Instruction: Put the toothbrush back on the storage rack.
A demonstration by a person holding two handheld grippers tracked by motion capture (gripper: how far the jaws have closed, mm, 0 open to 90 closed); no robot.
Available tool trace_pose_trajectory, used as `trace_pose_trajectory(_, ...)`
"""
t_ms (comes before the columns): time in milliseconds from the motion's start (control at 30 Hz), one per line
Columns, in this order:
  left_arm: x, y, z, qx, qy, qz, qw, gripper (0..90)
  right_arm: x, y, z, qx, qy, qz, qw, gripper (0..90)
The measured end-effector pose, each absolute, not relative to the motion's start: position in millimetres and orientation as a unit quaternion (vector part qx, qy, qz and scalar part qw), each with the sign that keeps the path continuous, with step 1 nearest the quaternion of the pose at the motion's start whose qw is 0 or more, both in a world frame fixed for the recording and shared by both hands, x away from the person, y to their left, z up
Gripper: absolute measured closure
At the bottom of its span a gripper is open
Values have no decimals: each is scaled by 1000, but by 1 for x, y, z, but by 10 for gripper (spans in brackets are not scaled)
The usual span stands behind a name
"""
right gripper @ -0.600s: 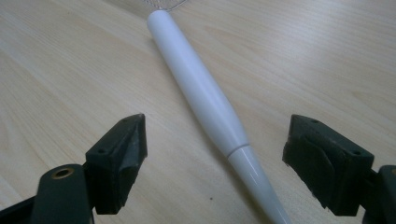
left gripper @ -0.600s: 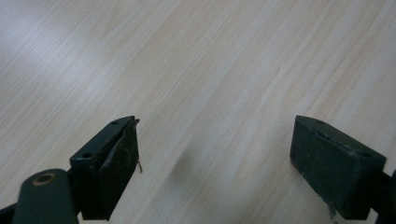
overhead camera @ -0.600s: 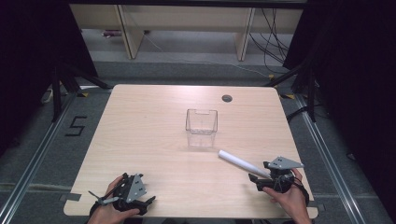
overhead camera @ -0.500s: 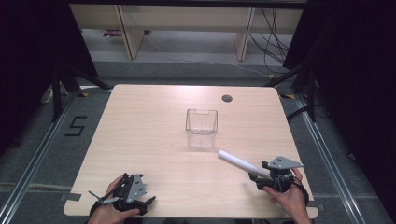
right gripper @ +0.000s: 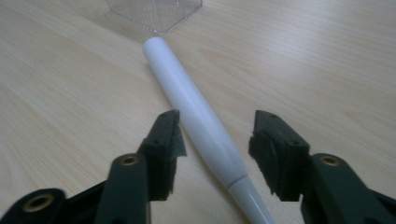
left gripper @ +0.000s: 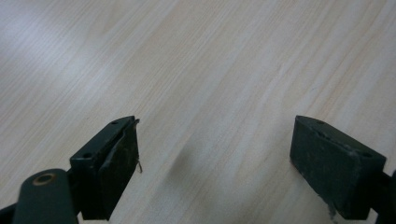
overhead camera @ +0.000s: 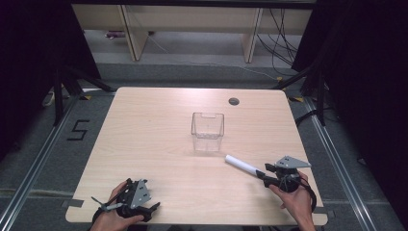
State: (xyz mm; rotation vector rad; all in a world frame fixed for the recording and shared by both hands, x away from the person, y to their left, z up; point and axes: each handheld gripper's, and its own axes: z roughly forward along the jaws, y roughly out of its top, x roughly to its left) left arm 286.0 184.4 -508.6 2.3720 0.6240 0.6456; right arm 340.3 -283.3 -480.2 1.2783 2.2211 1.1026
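Near the front right of the bench, a white pen lies flat, its rounded tip pointing toward a clear plastic box and stopping just short of it. The right gripper straddles the pen's back half: its jaws stand about half open, one on each side, and neither pad seems to press on the barrel, so the pen looks to be resting on the wood rather than gripped. I judge this to be the grasp step. The next move calls for the jaws to close squarely across the barrel, which is smooth, glossy and round, so it may roll or slip if pinched off-centre; a seam near the back marks a narrower end piece.

The box is upright, open at the top, thin-walled and see-through, with squared corners and a ribbed base that shows in the right gripper view. It stands near the middle of the bench, which is pale wood grain with a matt finish and a small round dark hole at its far side.

At the front left, the left gripper rests low over bare wood, its jaws wide apart and holding nothing; the pads look worn and rough.
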Motion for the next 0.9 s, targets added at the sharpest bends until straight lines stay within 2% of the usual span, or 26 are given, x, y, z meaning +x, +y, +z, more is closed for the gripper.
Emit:
trace_pose_trajectory(67, 286, 184, -509, 894, 234, 243, 295, 150, 345, -283, -480, 431, 791, 395, 181, 588)
trace_pose_trajectory(100, 286, 185, -508, 896, 232, 237, 294, 150, 346, -282, -478, 438, 790, 390, 179, 642)
trace_pose_trajectory(167, 286, 185, -509, 894, 235, 240, 298, 150, 350, -279, -477, 428, 795, 387, 189, 677)
trace_pose_trajectory(233, 286, 184, -509, 893, 234, 240, 300, 150, 350, -272, -476, 441, 792, 385, 176, 719)
trace_pose_trajectory(300, 286, 184, -509, 893, 234, 242, 298, 150, 355, -268, -475, 422, 797, 388, 190, 757)
trace_pose_trajectory(367, 286, 185, -508, 893, 234, 240, 299, 150, 359, -261, -473, 420, 801, 387, 180, 807)
trace_pose_trajectory(567, 287, 185, -509, 893, 235, 239, 302, 150, 371, -249, -473, 387, 823, 369, 190, 900)
trace_pose_trajectory(800, 286, 185, -508, 894, 233, 240, 298, 150, 382, -235, -476, 367, 839, 347, 203, 900)
trace_pose_trajectory(900, 286, 185, -508, 894, 233, 240, 298, 150, 387, -231, -477, 384, 836, 343, 190, 900)
